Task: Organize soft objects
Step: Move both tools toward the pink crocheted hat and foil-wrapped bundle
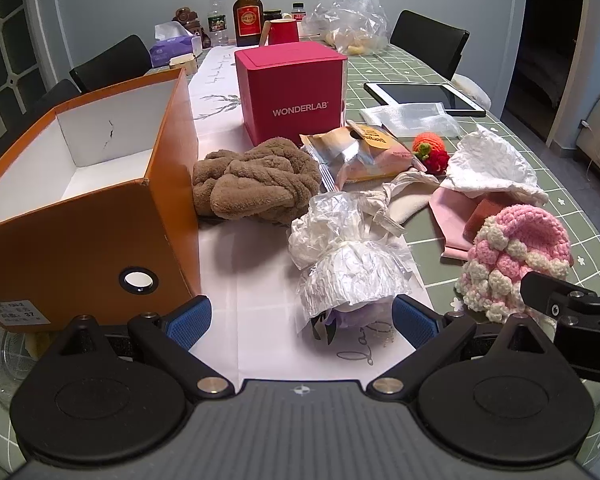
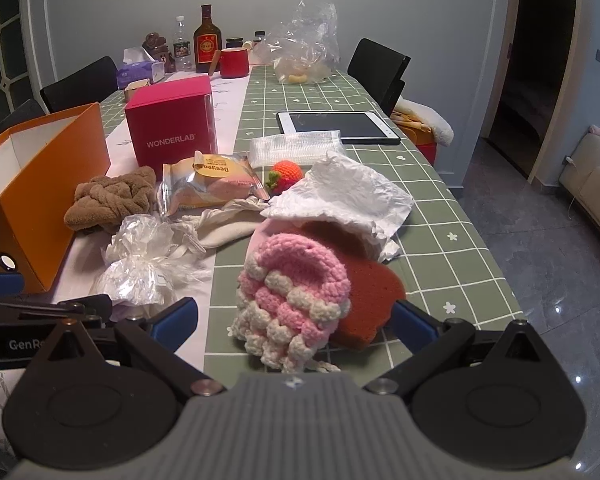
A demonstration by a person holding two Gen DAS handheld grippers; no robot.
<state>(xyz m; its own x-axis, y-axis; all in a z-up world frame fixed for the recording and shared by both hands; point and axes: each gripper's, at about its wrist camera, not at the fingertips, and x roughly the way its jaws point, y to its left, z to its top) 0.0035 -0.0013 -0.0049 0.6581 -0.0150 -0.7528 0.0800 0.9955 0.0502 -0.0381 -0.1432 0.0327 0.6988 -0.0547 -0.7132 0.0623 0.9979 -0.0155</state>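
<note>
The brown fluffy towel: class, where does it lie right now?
In the left wrist view, the brown fluffy towel lies left of centre on the table, against the orange box and just before the red WONDERLAB box.

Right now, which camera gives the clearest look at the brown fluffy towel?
The left wrist view: the brown towel sits near centre, large and unobstructed beside the orange box. The right wrist view shows it smaller, off to the left, its lower edge partly behind crinkled plastic wrap.

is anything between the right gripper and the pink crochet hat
Nothing visible. The right gripper is open, and the pink crochet hat lies directly ahead between its fingers, resting partly on a reddish-brown sponge.
</note>
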